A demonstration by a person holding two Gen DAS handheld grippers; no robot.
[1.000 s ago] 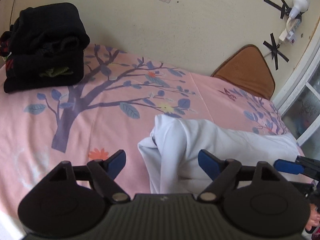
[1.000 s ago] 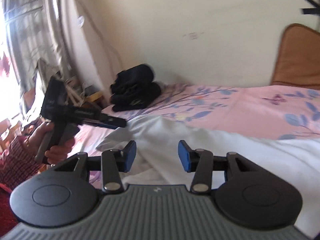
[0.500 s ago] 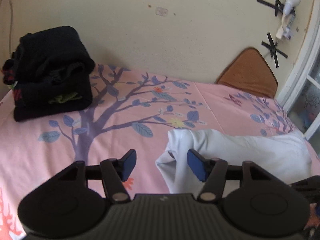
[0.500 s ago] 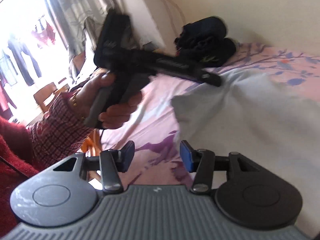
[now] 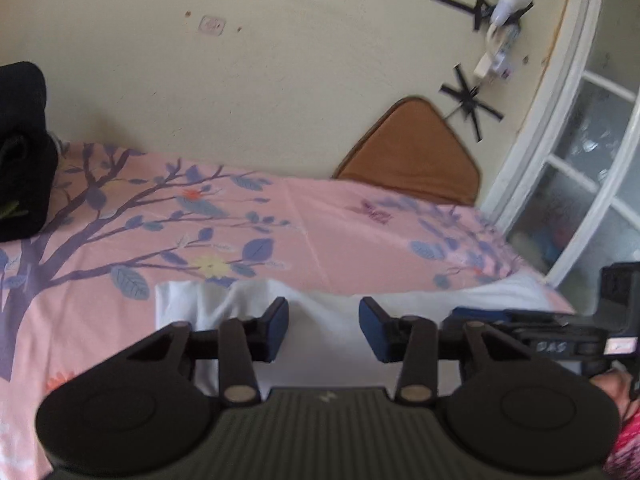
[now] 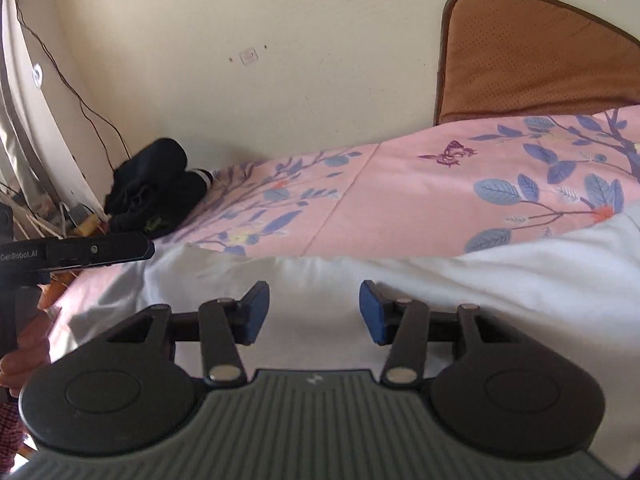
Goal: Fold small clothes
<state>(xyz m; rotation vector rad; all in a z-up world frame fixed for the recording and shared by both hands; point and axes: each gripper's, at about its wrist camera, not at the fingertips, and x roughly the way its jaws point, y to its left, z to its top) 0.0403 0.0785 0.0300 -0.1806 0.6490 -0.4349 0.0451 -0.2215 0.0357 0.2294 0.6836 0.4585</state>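
Observation:
A white garment [image 5: 324, 308] lies spread along the near edge of the pink floral bed sheet [image 5: 320, 232]; it also shows in the right wrist view [image 6: 460, 280]. My left gripper [image 5: 323, 328] is open and empty, low over the garment's left part. My right gripper [image 6: 314, 310] is open and empty, low over the garment's middle. The right gripper's body shows at the right of the left wrist view [image 5: 540, 328]. The left gripper's body shows at the left of the right wrist view [image 6: 80, 252].
A stack of folded black clothes [image 5: 20, 160] sits at the bed's far left by the wall, also seen in the right wrist view [image 6: 160, 196]. A brown cushion [image 5: 412, 152] leans on the wall. A window [image 5: 580, 180] stands at the right. Cables and clutter lie left of the bed [image 6: 60, 216].
Both grippers have dropped lower toward the garment. The raised fold of white cloth now lies flatter on the sheet. The left view has swung right, so the black stack is at its edge.

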